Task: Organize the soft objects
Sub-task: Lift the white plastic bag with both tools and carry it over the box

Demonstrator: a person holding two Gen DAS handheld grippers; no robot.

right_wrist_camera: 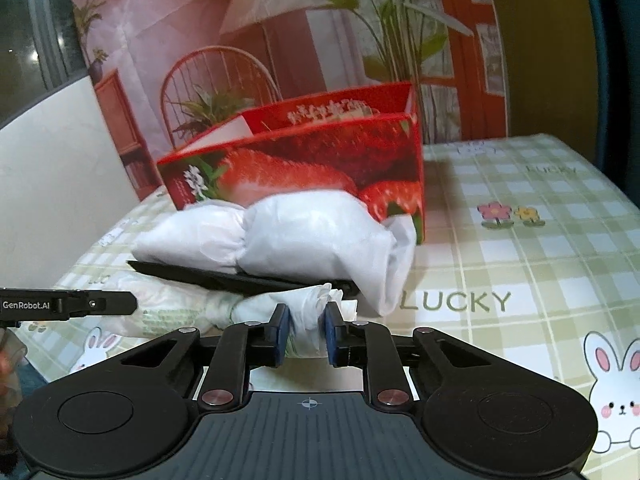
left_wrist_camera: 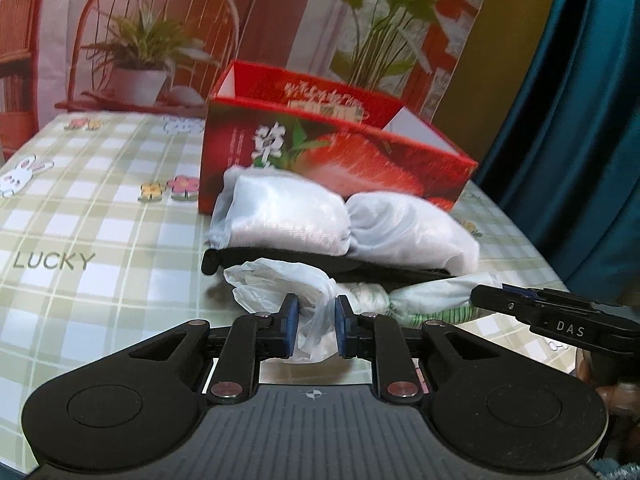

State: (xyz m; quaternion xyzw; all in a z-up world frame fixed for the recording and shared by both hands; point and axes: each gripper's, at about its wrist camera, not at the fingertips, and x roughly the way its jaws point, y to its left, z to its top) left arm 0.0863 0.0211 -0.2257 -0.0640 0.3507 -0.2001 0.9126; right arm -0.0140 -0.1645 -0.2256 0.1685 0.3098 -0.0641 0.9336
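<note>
Left gripper pinches one twisted end of the plastic-wrapped bundle at lower centre; right gripper clamps the other end, probably lifted off the checked tablecloth.

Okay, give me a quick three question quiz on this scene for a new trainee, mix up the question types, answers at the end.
1. True or false: the left gripper is shut on the plastic-wrapped bundle.
2. What lies right behind the black item: A) a blue towel, B) two white wrapped packs, C) a mug?
3. Fill in: the red strawberry box stands on the ____ tablecloth.

Key: 1 true; 2 B; 3 checked.
</note>
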